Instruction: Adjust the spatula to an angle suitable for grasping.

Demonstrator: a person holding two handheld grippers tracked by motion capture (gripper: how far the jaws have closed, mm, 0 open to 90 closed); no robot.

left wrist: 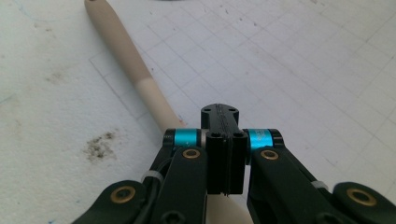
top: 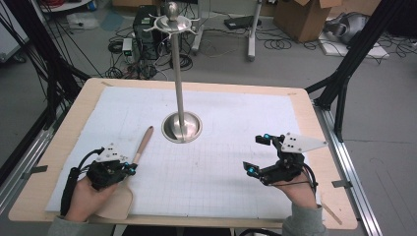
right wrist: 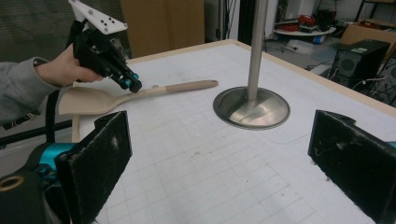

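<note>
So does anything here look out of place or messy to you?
Only small things. The wooden spatula lies flat on the white mat, its blade hanging past the mat's near edge, rather than on the metal stand. A dark smudge soils the mat beside its handle. Nothing looks broken or spilled.

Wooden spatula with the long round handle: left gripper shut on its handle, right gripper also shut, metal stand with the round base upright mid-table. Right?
One thing is off: the right gripper is open, not shut. The right gripper view shows its two black padded jaws standing wide apart with nothing between them. The rest holds: the left gripper is shut on the handle of the pale wooden spatula, and the tall metal stand stands upright mid-table.
</note>
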